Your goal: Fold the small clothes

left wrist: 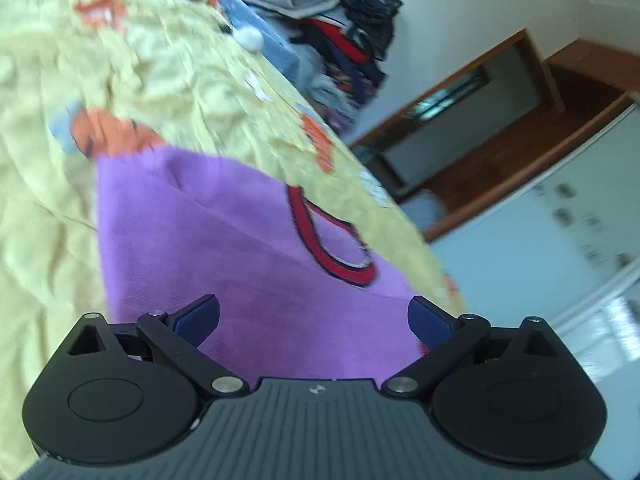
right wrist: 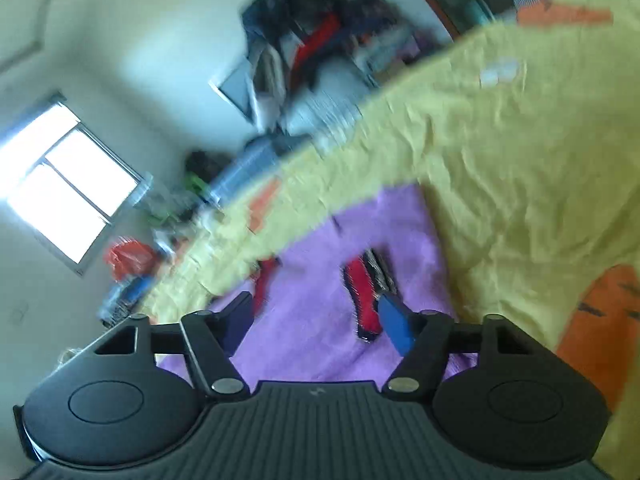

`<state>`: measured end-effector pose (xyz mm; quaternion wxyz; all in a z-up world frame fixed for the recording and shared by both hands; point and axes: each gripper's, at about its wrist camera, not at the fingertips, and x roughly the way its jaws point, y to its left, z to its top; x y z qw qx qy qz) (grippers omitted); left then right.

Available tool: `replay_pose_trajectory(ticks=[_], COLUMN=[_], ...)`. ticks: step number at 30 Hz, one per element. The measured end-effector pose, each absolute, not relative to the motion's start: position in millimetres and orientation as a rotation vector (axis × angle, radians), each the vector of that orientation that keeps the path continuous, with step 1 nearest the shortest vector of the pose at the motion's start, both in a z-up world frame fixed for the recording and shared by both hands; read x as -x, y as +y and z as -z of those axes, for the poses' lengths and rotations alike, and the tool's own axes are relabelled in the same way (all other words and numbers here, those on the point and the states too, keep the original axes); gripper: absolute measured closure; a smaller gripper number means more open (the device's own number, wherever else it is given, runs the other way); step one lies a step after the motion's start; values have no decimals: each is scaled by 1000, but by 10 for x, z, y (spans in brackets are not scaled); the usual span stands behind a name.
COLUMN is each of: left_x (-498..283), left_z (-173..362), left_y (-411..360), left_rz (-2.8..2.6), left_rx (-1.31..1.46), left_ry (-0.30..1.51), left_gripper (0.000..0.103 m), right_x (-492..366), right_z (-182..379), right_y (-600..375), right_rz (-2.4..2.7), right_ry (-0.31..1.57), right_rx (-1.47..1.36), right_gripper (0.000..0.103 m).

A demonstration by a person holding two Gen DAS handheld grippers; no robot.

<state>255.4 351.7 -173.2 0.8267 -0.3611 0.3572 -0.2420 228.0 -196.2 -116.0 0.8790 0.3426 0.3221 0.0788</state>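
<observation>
A purple garment (left wrist: 224, 236) with a red and dark trimmed opening (left wrist: 332, 240) lies folded on a yellow bedsheet (left wrist: 48, 208). My left gripper (left wrist: 314, 320) hovers just over its near part, open, with nothing between the blue pads. In the right wrist view the same purple garment (right wrist: 320, 308) shows red trim (right wrist: 362, 300), and a fold of yellow sheet (right wrist: 304, 208) covers its far edge. My right gripper (right wrist: 316, 324) stands open over the cloth, holding nothing. Both views are blurred.
The sheet carries orange cartoon prints (left wrist: 108, 132). A pile of dark and red clothes (left wrist: 352, 28) sits at the bed's far end. A wooden shelf unit (left wrist: 500, 128) stands past the bed edge. A bright window (right wrist: 68, 184) and floor clutter (right wrist: 132, 260) lie left.
</observation>
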Motion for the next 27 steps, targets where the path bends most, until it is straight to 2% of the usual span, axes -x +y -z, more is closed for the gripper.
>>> replay_pose_trajectory(ticks=[2,3,4,5,7,8,11,14,16,17,18,20,22,24,27], left_x=[-2708,-2696,-2756,-2778,-2815,-2819,-2743,-2600,-2548,-2524,-2491,-2596,-2812,-2856,-2732], left_z=[1875,1905,1940,1928,1904,1905,1939,1843,1785,1757,1721,1717,1837,1992,2007], left_y=[3473,3440,3404,3388,3369,3360,3420,3299,3297,3290,3264,3121,3007,3027,3172], left_rz=[543,505,467,435,381,327,272,122,151,156,138,129,75,17,4], left_rx=[772,742,678,613,492,405,345,181,248,263,250,187,96,25,45], left_ry=[794,819,846,834,840,844,816,787,740,704,674,674,765,778,770], left_gripper=[6,12,20,38,61,90,91,91,60,25,9,14,16,0,0], right_x=[-2385,-2422,-2438,-2444,-2434,-2424,-2402,-2261,-2266,-2288,-2329,-2459,-2641,-2805,-2856], right_z=[1263,1285,1273,1254,1244,1247,1151,963,879,875,881,923,1038,1205,1208], right_y=[-1845,-1754,-1645,-1537,-1445,-1403,-1309,-1139,-1009,-951,-889,-800,-768,-879,-1181], right_rz=[-98,-89,-56,-18,-2,17,25,-17,-74,-102,-109,-167,-171,-91,-52], right_ry=[728,736,736,742,734,727,738,649,607,592,590,608,662,717,712], right_rx=[-649,-577,-472,-357,-220,-147,-61,5,30,36,49,48,77,122,72], right_gripper=[52,70,83,96,99,99,94,94,94,94,94,94,94,95,94])
